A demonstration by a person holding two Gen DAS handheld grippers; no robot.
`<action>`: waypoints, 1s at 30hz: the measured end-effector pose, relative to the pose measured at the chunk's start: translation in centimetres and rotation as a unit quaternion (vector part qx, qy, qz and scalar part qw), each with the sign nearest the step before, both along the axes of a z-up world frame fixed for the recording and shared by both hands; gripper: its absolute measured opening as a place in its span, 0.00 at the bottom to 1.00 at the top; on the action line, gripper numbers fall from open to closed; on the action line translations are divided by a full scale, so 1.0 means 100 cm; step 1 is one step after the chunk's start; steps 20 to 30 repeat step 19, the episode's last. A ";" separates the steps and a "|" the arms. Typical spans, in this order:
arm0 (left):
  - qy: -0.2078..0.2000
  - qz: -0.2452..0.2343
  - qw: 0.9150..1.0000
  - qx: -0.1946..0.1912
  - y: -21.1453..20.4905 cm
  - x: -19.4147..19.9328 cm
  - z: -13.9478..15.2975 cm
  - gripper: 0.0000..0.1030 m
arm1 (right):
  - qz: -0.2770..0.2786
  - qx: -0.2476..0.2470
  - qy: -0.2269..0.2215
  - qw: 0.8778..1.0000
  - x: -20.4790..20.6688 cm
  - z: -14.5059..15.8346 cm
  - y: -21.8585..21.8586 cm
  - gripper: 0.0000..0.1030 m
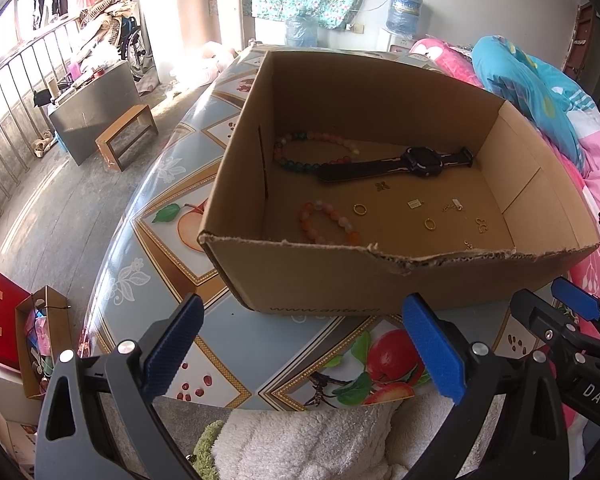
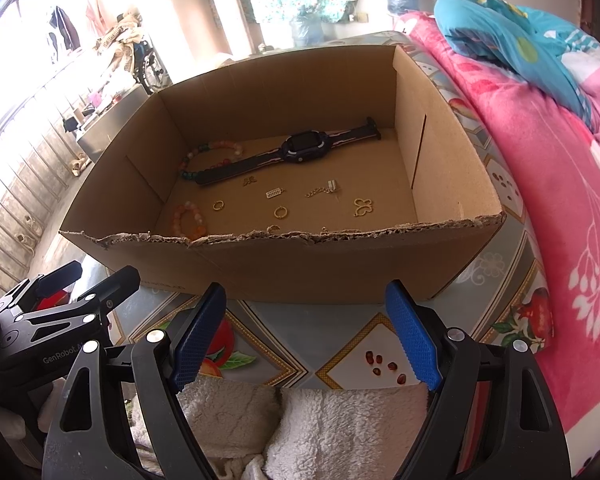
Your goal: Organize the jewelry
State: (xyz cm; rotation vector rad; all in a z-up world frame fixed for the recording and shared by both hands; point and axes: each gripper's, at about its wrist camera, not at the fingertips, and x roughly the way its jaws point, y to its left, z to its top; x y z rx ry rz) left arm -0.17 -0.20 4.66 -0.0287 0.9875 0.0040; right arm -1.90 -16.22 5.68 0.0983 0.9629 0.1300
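Nearest the cameras, the left gripper (image 1: 304, 344) and right gripper (image 2: 306, 334) both hover with jaws spread wide and empty above a fruit-patterned tablecloth (image 2: 340, 336), short of the cardboard box (image 2: 284, 264). Beyond its torn front rim, an orange bead bracelet (image 2: 190, 220), gold rings (image 2: 280, 212) and small charms (image 2: 363, 207) lie scattered apart on the box floor. Farther back, a black watch (image 2: 300, 148) lies with its strap over a multicoloured bead bracelet (image 2: 212, 156).

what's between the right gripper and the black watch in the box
In the right wrist view: the cardboard box's torn front wall, then small gold pieces on the floor before the black watch. Right gripper open.
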 end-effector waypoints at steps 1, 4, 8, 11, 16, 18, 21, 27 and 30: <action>0.000 0.000 1.000 0.000 0.000 0.000 0.000 0.95 | 0.000 0.000 0.000 1.000 0.000 0.000 0.000 0.76; 0.000 0.000 1.000 0.000 0.000 0.000 0.000 0.95 | -0.001 0.000 0.000 1.000 0.000 0.000 0.000 0.76; 0.000 0.000 1.000 -0.001 0.000 0.000 0.000 0.95 | 0.000 0.000 0.000 1.000 0.000 0.000 0.001 0.76; 0.000 0.000 1.000 0.000 0.000 0.000 0.000 0.95 | 0.000 0.000 0.000 1.000 0.000 0.000 0.001 0.76; 0.000 0.002 1.000 -0.001 0.002 0.000 0.001 0.95 | 0.000 0.000 0.000 1.000 0.000 0.000 0.001 0.76; 0.000 0.002 1.000 -0.001 0.002 -0.001 0.001 0.95 | 0.000 0.000 0.000 1.000 0.000 0.000 0.000 0.76; 0.000 0.002 1.000 -0.001 0.002 -0.001 0.001 0.95 | 0.001 0.000 0.000 1.000 0.000 0.001 0.000 0.76; 0.000 0.002 1.000 -0.001 0.002 -0.001 0.001 0.95 | 0.001 0.000 0.000 1.000 0.000 0.001 0.000 0.76; 0.000 0.002 1.000 -0.001 0.002 -0.001 0.001 0.95 | 0.001 0.000 0.000 1.000 0.000 0.001 0.000 0.76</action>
